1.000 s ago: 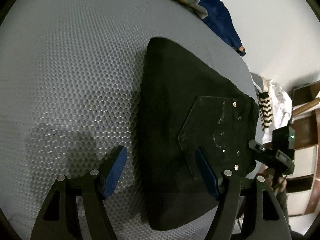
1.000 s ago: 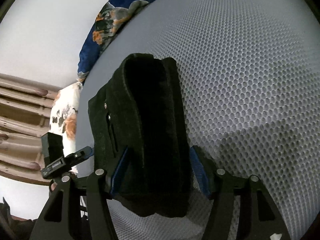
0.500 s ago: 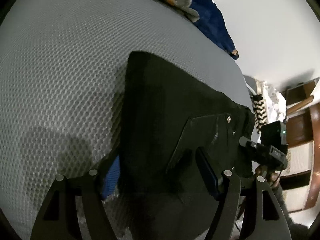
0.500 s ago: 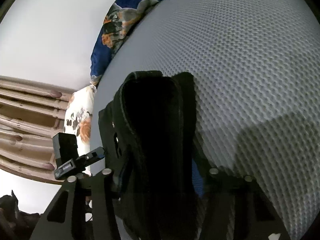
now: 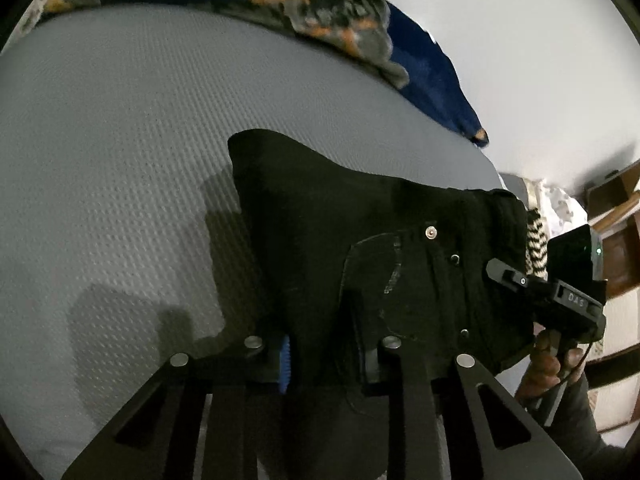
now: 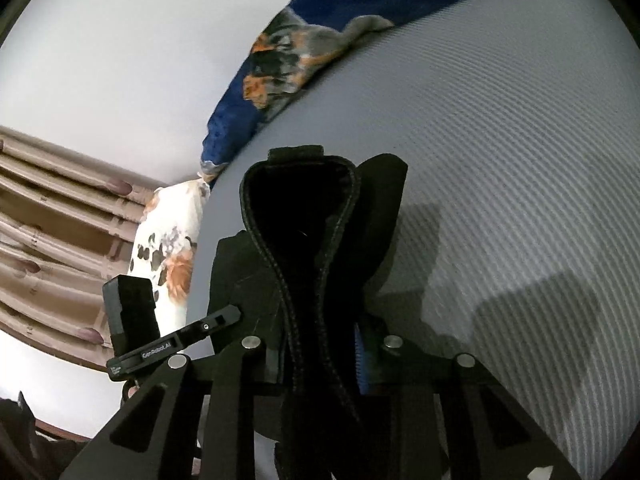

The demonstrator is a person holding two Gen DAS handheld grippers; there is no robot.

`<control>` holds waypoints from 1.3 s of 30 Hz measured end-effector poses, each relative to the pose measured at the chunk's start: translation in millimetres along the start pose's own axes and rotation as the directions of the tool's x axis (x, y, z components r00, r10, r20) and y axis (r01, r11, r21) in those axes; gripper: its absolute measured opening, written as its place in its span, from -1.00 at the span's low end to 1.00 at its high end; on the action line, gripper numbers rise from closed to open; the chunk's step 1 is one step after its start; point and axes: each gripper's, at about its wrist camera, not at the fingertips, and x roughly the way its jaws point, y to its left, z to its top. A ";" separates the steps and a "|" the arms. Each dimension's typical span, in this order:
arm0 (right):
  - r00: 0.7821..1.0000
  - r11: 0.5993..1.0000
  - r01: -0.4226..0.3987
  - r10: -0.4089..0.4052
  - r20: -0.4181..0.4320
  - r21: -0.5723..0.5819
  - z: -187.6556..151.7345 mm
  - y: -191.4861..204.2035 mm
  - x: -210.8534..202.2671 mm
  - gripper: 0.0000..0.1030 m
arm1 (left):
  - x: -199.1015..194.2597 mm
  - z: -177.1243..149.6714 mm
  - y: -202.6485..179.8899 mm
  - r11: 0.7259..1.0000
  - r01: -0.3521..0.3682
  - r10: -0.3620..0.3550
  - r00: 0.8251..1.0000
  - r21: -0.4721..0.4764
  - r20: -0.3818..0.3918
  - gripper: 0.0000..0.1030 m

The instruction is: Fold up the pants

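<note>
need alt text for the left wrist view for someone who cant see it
The left claw is closing on the near edge of folded black pants, which lie on a grey textured mattress. At right, the right claw meets the same bundle, and a blue floral blanket lies along the far edge.
</note>
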 end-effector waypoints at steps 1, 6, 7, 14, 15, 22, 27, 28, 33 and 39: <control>1.000 1.000 -0.003 0.003 -0.004 -0.003 4.5 2.6 4.3 -0.54 | -1.8 5.9 2.2 1.000 -0.009 0.009 1.000 -0.001 0.007 -0.54; 1.000 1.000 -0.010 0.010 -0.007 -0.017 31.3 20.9 35.3 -0.54 | -16.2 35.7 19.9 0.998 -0.064 0.063 0.997 0.003 0.053 -0.54; 1.000 1.000 -0.012 0.012 -0.005 -0.017 35.9 23.5 40.7 -0.54 | -17.8 42.4 22.1 0.997 -0.077 0.076 0.995 0.005 0.061 -0.54; 0.999 0.999 0.022 -0.022 0.025 -0.031 56.5 35.1 67.2 -0.55 | -24.2 72.7 45.4 0.990 -0.140 0.138 0.986 0.014 0.097 -0.54; 0.998 0.998 0.049 -0.048 0.028 -0.037 56.9 35.7 70.1 -0.55 | -23.3 73.1 48.4 0.989 -0.144 0.143 0.985 0.013 0.094 -0.54; 0.960 0.957 0.279 -0.275 0.054 -0.078 47.5 30.6 79.8 -0.19 | -2.0 64.5 60.1 0.964 -0.266 0.264 0.960 0.010 0.098 -0.16; 0.927 0.921 0.375 -0.372 0.051 -0.106 35.2 29.5 78.8 0.00 | -2.4 50.7 57.3 0.938 -0.346 0.342 0.934 0.028 0.108 0.12; 0.924 0.919 0.381 -0.378 0.055 -0.099 33.2 29.8 76.6 0.03 | -4.3 47.8 55.4 0.931 -0.363 0.358 0.927 0.036 0.110 0.14; 0.898 0.892 0.438 -0.427 0.106 -0.115 19.1 49.3 59.5 0.11 | -22.7 30.2 49.1 0.899 -0.437 0.429 0.893 0.034 0.135 0.17; 0.864 0.859 0.487 -0.448 0.230 -0.159 -13.9 90.5 32.9 0.31 | -62.5 -8.5 34.9 0.863 -0.505 0.490 0.844 0.016 0.215 0.42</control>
